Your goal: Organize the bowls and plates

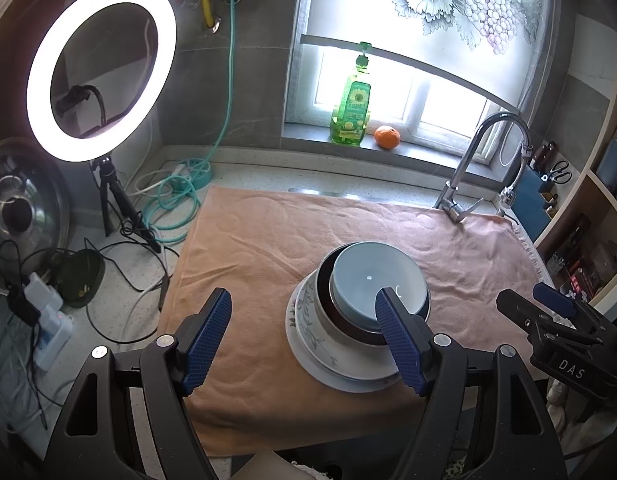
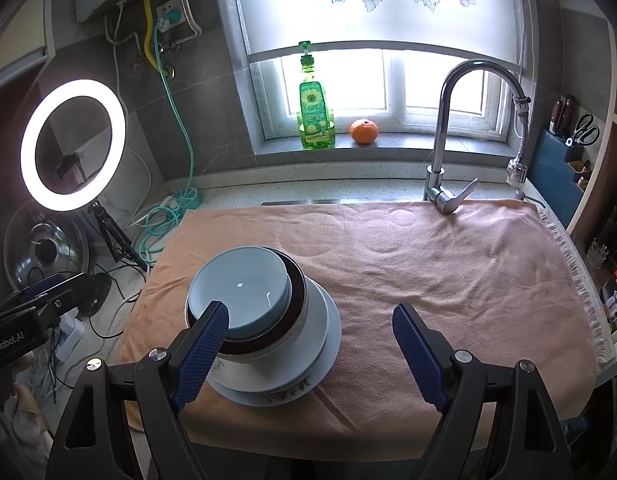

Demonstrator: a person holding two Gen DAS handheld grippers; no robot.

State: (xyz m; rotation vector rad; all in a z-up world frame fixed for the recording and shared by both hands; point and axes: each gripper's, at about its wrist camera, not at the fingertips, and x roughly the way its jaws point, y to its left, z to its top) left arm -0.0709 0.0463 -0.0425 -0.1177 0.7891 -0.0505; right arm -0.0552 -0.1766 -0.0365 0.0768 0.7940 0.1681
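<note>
A stack of dishes stands on the orange towel (image 1: 268, 240) (image 2: 448, 264). A light blue bowl (image 1: 368, 276) (image 2: 240, 284) sits on top, inside a dark-rimmed bowl (image 1: 340, 320) (image 2: 296, 284). Under them lie white plates with a leaf pattern (image 1: 304, 320) (image 2: 300, 384). My left gripper (image 1: 304, 320) is open and empty, held above the towel just left of the stack. My right gripper (image 2: 308, 328) is open and empty, above the stack's right side. The right gripper also shows at the right edge of the left wrist view (image 1: 548, 312).
A faucet (image 1: 488, 152) (image 2: 460, 120) stands behind the towel. A green soap bottle (image 2: 314, 108) and an orange (image 2: 363, 131) sit on the windowsill. A ring light (image 1: 100, 68), pot lid (image 1: 16, 208), cables and hose (image 1: 168, 200) crowd the left counter. Shelves (image 1: 588, 220) stand right.
</note>
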